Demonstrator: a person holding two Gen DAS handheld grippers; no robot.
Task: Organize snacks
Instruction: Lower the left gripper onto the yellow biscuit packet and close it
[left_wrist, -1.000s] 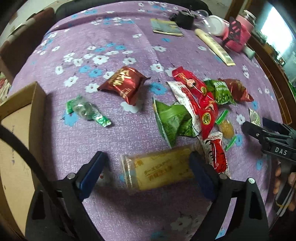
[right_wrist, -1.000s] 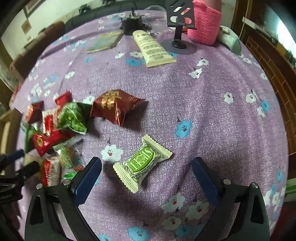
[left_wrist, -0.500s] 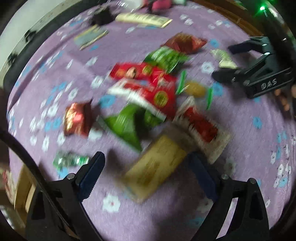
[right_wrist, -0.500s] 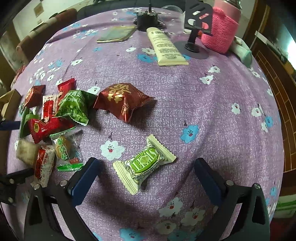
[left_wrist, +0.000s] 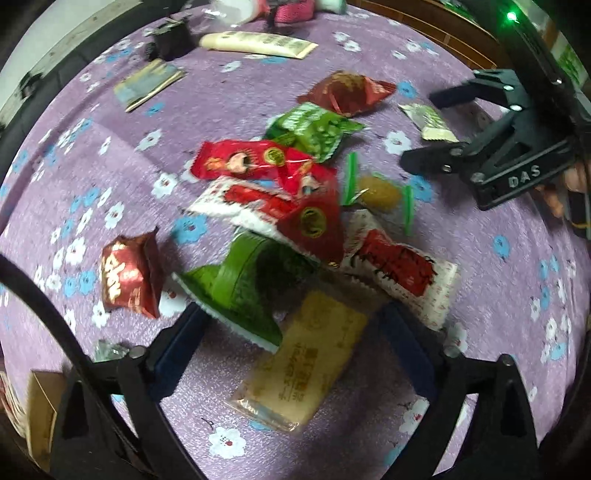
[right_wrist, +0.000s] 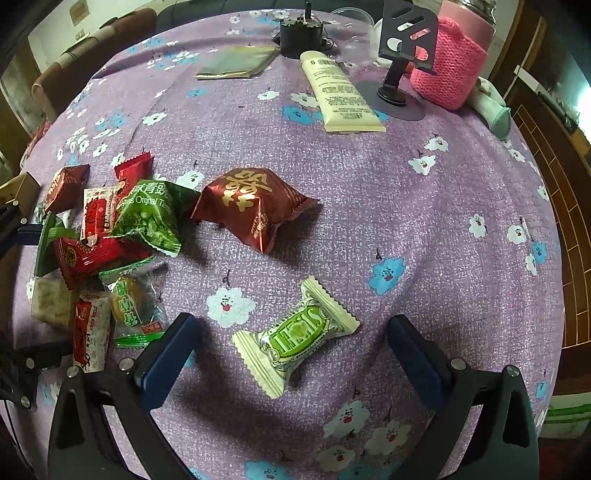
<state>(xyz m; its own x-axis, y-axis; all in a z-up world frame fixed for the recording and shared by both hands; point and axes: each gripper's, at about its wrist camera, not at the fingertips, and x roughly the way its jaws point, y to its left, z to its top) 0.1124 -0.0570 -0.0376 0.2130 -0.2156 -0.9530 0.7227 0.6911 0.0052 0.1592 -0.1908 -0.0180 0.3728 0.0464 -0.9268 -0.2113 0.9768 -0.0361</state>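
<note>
Left hand-held gripper (left_wrist: 291, 328) spread wide, jaws just narrowed a little, straddling a yellow cracker packet (left_wrist: 303, 363) without pressing it. Crowded on either side by a green pouch (left_wrist: 240, 284) at the left pad and a red-and-white packet (left_wrist: 402, 273) at the right. Right hand-held gripper (right_wrist: 295, 343) open over a green-and-cream candy (right_wrist: 295, 336), clear of both pads. Flowered purple tabletop (right_wrist: 424, 221) beneath; red foil packet (right_wrist: 251, 203) beyond, cream tube (right_wrist: 340, 96) and pink knitted sleeve (right_wrist: 450, 74) at the far edge.
</note>
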